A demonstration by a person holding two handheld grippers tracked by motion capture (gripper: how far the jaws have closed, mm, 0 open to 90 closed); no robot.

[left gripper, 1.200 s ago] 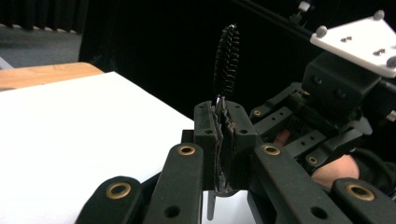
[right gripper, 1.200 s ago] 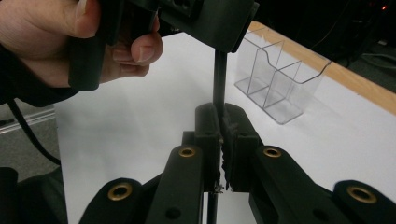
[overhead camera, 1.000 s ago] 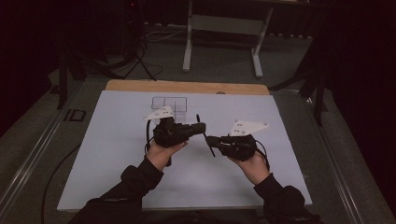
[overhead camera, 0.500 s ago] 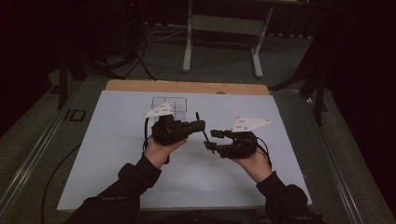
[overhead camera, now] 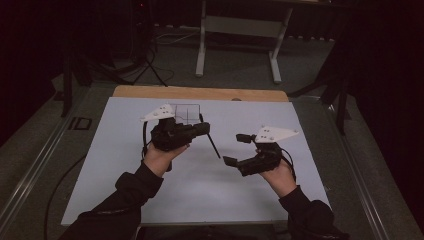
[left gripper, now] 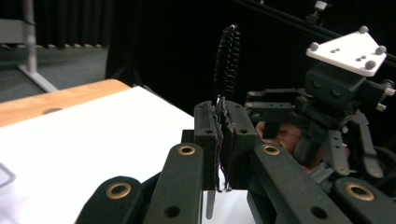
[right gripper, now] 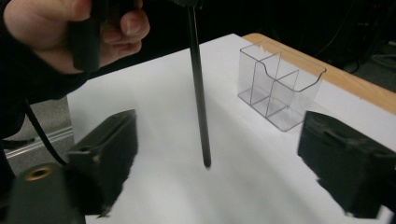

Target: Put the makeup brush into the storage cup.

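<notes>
Pinching a thin black brush (overhead camera: 210,140) partway along its shaft, with the left claw (overhead camera: 204,127) pressed together on it. Sticking up past that claw's fingertips with the bristled end in the left gripper view, and slanting down from the claw with the bare handle end, toward the right claw (overhead camera: 235,149). Hanging clear of the counter (overhead camera: 125,165), well above the white sheet.

Having just been opening on the right: jaws now spread wide, one above and one below the handle tip in the high view, neither pad pressing on it. Looking along the right claw's own jaws, seeing the shaft standing free ahead of them, roughly midway between the two pads, its tip apart from both.

Judging from this, carrying the brush with the left claw alone; likely finishing a hand-over or a re-grip, with the right claw letting go.

Sitting beyond the left claw, at the far edge of the sheet: a clear divided holder (overhead camera: 186,112), upright, its compartments looking empty in the right gripper view. Probably aiming for one of those compartments next, though not yet heading there. Risking a swing or slip of the long shaft, gripped as it is at one narrow spot.
</notes>
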